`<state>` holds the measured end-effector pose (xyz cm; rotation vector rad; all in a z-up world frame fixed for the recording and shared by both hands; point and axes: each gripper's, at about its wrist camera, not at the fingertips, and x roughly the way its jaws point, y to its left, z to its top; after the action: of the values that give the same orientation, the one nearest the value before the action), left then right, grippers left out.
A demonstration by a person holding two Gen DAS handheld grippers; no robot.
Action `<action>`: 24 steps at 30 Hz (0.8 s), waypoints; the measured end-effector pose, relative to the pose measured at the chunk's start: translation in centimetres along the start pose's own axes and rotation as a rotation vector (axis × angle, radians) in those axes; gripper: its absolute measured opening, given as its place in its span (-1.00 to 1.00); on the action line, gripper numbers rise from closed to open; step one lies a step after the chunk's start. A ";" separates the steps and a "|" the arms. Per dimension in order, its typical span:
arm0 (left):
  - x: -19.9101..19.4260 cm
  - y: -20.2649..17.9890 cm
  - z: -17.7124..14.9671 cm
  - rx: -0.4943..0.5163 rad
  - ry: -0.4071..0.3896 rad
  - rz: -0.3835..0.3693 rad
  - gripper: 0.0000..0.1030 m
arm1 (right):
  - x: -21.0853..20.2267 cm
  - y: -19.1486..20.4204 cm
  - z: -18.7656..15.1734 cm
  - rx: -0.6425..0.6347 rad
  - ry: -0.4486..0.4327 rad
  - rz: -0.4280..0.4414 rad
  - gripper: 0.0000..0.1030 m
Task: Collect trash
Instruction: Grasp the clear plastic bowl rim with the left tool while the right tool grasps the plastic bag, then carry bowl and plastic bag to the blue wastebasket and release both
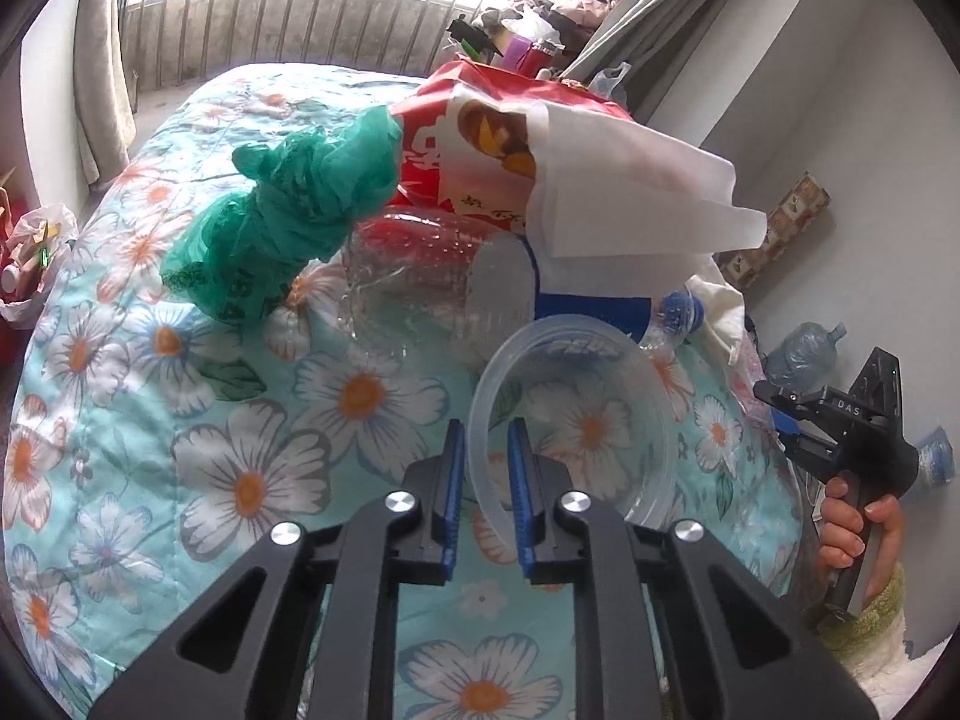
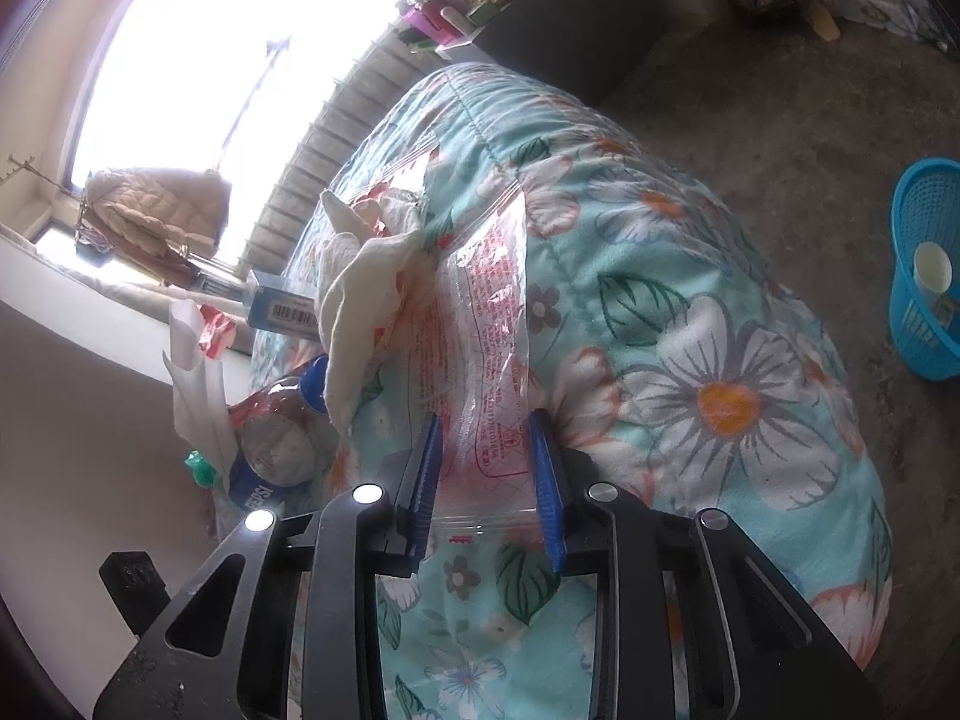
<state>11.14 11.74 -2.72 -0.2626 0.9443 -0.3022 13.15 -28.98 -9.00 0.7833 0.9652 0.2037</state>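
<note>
Floral quilt (image 1: 180,420), turquoise with white daisies, covers a rounded bed and carries the trash.

Nearest, left view: left gripper (image 1: 485,480), blue pads drawn close on the rim of a clear plastic container (image 1: 576,414) that lies on its side; the rim sits between the pads, which appear to pinch it.

Nearest, right view: right gripper (image 2: 487,480), pads partly apart, a clear printed plastic bag (image 2: 480,330) lying flat between them; whether the pads press on the film cannot be told. In the left view this gripper (image 1: 774,414) shows at the bed's right edge, held by a hand (image 1: 852,534).

Beyond the container: clear plastic bottle (image 1: 420,282) with blue cap, on its side; crumpled green bag (image 1: 288,216) to its left; red printed bag (image 1: 456,138) with white paper (image 1: 630,192) draped over it.

Beyond the plastic bag: crumpled white tissue (image 2: 366,276).

Floor, right view, well apart from the bed: blue basket (image 2: 912,324) holding a paper cup (image 2: 932,267).

Farthest: window with railing (image 1: 270,18).
</note>
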 end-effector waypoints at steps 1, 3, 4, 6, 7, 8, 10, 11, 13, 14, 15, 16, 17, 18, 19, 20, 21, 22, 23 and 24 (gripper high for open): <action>-0.1 0.0 0.0 0.001 -0.002 -0.001 -0.80 | 0.1 0.0 0.1 0.000 0.000 -0.001 -0.50; -0.2 0.0 -0.1 0.004 -0.005 0.000 -0.89 | 0.0 -0.2 0.2 0.001 0.000 -0.003 -0.63; -0.3 0.0 -0.1 0.005 -0.006 -0.002 -0.89 | 0.0 -0.2 0.1 0.004 0.003 -0.002 -0.67; -0.5 -0.1 -0.2 0.009 -0.008 -0.004 -0.90 | -0.2 -0.4 0.1 0.012 0.006 0.010 -0.75; -0.6 -0.3 -0.2 0.013 -0.010 -0.005 -0.90 | -0.3 -0.6 0.1 0.016 0.008 0.019 -0.81; -0.8 -0.3 -0.3 0.018 -0.013 -0.007 -0.90 | -0.4 -0.6 0.1 0.020 0.010 0.025 -0.86; -1.1 -0.6 -0.4 0.030 -0.021 -0.008 -0.90 | -0.7 -0.8 0.0 0.019 0.013 0.027 -0.93; -1.3 -0.7 -0.5 0.036 -0.024 -0.007 -0.90 | -0.9 -0.9 -0.1 0.018 0.012 0.027 -0.94; -1.6 -1.0 -0.6 0.047 -0.030 -0.008 -0.90 | -1.5 -1.1 -0.3 0.024 0.010 0.036 -0.96; -1.7 -1.2 -0.6 0.050 -0.032 -0.009 -0.90 | -1.7 -1.1 -0.4 0.027 0.006 0.038 -0.98; -1.9 -1.3 -0.7 0.054 -0.034 -0.010 -0.90 | -2.1 -1.2 -0.5 0.027 0.001 0.038 -0.98; -2.1 -1.5 -0.8 0.059 -0.037 -0.012 -0.90 | -2.4 -1.2 -0.6 0.028 -0.004 0.037 -0.99; -2.3 -1.6 -0.8 0.064 -0.040 -0.013 -0.90 | -2.7 -1.3 -0.7 0.029 -0.007 0.036 -0.99; -2.4 -1.8 -0.8 0.067 -0.042 -0.015 -0.90 | -2.9 -1.3 -0.7 0.030 -0.011 0.034 -0.99; -2.6 -1.9 -0.9 0.070 -0.045 -0.017 -0.90 | -3.2 -1.3 -0.8 0.029 -0.016 0.030 -1.00; -2.7 -2.1 -0.9 0.072 -0.046 -0.021 -0.90 | -3.5 -1.4 -0.8 0.029 -0.021 0.026 -1.00; -2.9 -2.3 -1.0 0.074 -0.048 -0.025 -0.90 | -3.9 -1.4 -0.9 0.028 -0.028 0.024 -1.00; -3.0 -2.4 -1.1 0.076 -0.050 -0.030 -0.90 | -4.2 -1.5 -0.9 0.026 -0.036 0.019 -1.00; -3.1 -2.6 -1.1 0.078 -0.052 -0.035 -0.90 | -4.4 -1.5 -0.9 0.027 -0.043 0.013 -1.00; -3.2 -2.7 -1.2 0.082 -0.054 -0.039 -0.90 | -4.6 -1.6 -0.8 0.030 -0.050 0.010 -1.00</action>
<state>8.02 10.28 0.01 -0.2134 0.8727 -0.3669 9.53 -31.94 -7.32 0.8168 0.9194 0.1778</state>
